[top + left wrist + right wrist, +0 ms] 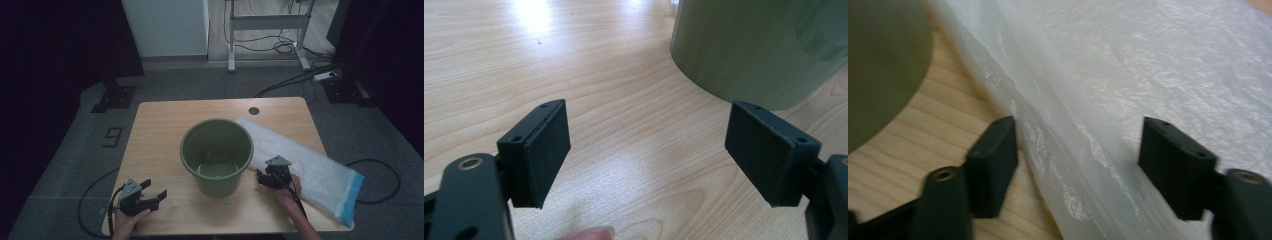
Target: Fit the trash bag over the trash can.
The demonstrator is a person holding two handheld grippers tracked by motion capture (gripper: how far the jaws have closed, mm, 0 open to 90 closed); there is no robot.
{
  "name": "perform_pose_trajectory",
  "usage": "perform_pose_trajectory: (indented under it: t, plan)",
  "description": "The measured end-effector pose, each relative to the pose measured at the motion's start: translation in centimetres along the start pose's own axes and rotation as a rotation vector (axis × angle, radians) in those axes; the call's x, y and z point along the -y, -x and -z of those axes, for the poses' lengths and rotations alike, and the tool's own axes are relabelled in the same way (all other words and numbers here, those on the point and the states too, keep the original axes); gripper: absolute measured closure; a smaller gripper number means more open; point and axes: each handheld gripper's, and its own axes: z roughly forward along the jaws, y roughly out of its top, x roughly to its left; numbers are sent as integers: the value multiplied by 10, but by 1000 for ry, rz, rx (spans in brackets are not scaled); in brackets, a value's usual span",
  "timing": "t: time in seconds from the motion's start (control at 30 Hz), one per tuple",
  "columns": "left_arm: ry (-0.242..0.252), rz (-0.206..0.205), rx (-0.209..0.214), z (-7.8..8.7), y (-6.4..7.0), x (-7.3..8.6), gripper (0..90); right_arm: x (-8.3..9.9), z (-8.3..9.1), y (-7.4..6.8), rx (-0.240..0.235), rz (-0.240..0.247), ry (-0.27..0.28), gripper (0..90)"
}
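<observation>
Since my right tongs (1078,167) are spread wide over the near edge of the plastic bag (305,160), I'd say I'm at the grab step, with the green bucket (217,155) just off to their left. Next I need to close on that edge. Left tongs (649,155) hang wide open too, low over the table (165,125), bucket ahead-right.

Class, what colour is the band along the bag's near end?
Light blue; the rest of the bag is translucent white. The high view shows it best.
</observation>
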Motion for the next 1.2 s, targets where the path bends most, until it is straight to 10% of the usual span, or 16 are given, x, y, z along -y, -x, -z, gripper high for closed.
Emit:
perform_pose_trajectory:
  t: [0.37, 0.73, 1.2]
  plan:
    - [-36, -13, 0, -6, 3, 4, 183, 4, 2, 24, 7, -52, 24, 868]
    - [-31, -18, -8, -3, 4, 3, 183, -3, 48, 53, 3, -234, 348, 885]
    - [-24, -17, -1, -3, 6, 1, 183, -26, 96, 57, -20, -261, 552, 887]
